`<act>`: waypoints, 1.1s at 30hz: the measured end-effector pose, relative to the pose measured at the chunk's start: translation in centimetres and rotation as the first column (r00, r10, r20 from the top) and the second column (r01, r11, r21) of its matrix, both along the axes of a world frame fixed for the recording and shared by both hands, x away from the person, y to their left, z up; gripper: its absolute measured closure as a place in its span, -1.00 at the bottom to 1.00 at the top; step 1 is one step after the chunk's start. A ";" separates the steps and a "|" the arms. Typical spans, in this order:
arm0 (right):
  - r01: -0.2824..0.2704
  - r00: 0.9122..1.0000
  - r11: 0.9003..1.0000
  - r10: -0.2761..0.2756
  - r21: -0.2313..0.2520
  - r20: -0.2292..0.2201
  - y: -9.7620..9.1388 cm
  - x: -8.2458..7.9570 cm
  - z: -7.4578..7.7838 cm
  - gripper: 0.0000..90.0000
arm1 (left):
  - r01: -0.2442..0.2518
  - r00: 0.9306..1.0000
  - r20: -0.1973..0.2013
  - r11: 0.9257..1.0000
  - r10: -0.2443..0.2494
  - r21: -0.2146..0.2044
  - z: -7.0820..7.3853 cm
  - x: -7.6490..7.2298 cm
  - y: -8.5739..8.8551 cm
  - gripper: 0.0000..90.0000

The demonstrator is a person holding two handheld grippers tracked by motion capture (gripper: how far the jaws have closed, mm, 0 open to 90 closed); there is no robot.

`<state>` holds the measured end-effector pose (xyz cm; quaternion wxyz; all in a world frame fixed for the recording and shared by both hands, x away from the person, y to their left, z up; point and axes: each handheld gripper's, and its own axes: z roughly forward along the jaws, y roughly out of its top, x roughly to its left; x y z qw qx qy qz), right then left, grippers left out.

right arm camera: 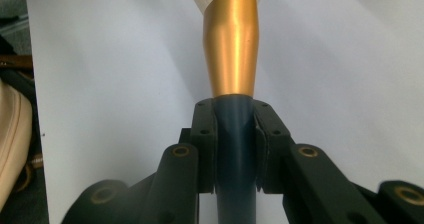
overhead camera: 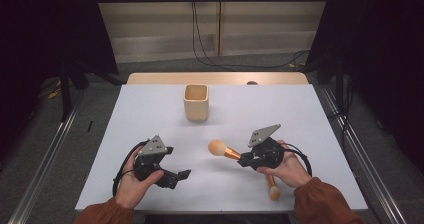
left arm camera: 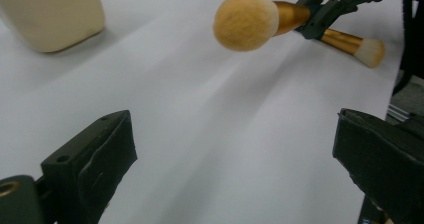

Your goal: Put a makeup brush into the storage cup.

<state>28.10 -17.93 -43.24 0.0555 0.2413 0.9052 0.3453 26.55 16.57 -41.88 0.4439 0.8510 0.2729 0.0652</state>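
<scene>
A makeup brush with a round tan head and a gold ferrule hangs above the white table. My right gripper is shut on its dark blue handle, both pads pressed against it. The left gripper view shows that brush head in the air, with the right gripper behind it. A second brush with a gold ferrule and pale bristles lies flat on the table under my right hand. My left gripper stands open low over the table, nothing between its jaws.
A beige square cup stands upright at the far middle of the table, and it sits at the top left in the left gripper view. A wooden edge runs along the table's far side. Cables hang at the back wall.
</scene>
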 end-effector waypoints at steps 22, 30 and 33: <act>0.104 0.991 0.979 -0.118 0.178 0.067 -0.6 -1.3 -1.0 0.66 | -0.014 1.000 0.008 1.000 0.014 -0.019 -0.3 0.2 0.8 -0.93; 0.088 0.986 0.971 -0.117 0.223 0.121 -0.4 -1.8 -1.0 0.66 | -0.009 1.000 0.006 1.000 0.009 -0.030 -0.3 0.1 0.7 -0.93; 0.084 0.984 0.966 -0.119 0.245 0.135 -0.3 -1.9 -1.0 0.66 | -0.015 1.000 0.005 0.999 0.015 -0.029 -0.3 0.0 0.8 -0.93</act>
